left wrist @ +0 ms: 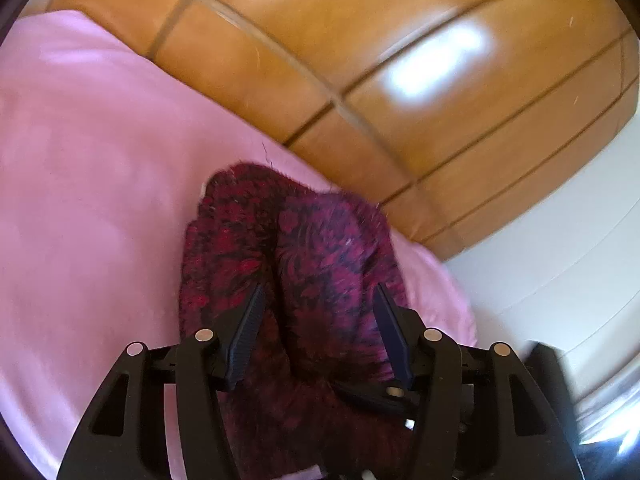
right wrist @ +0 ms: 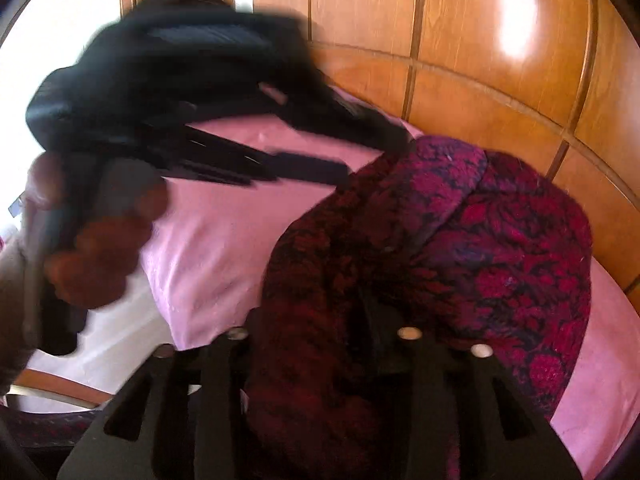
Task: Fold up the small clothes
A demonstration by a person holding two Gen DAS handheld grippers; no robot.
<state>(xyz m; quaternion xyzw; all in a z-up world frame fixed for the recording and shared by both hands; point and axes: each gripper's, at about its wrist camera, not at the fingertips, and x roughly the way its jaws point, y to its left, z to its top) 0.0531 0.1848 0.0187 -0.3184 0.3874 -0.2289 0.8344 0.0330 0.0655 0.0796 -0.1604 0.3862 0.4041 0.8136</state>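
Observation:
A fuzzy knit garment [left wrist: 288, 240] in crimson, purple and black lies bunched on a pink sheet [left wrist: 80, 160]. My left gripper [left wrist: 320, 312] stands over its near end, jaws apart, with a ridge of the cloth rising between the pads [left wrist: 250, 328] without being pinched. In the right wrist view the same garment [right wrist: 500, 240] is heaped up and drapes over my right gripper [right wrist: 320, 312], hiding its fingers. There the left gripper [right wrist: 372, 156], blurred and held by a hand [right wrist: 100, 248], points at the garment's far edge.
A glossy wooden panelled headboard [left wrist: 360, 40] rises right behind the pink sheet [right wrist: 208, 240] and shows again as the headboard [right wrist: 480, 40] in the right wrist view. A white surface [left wrist: 560, 220] lies beyond the sheet's right corner.

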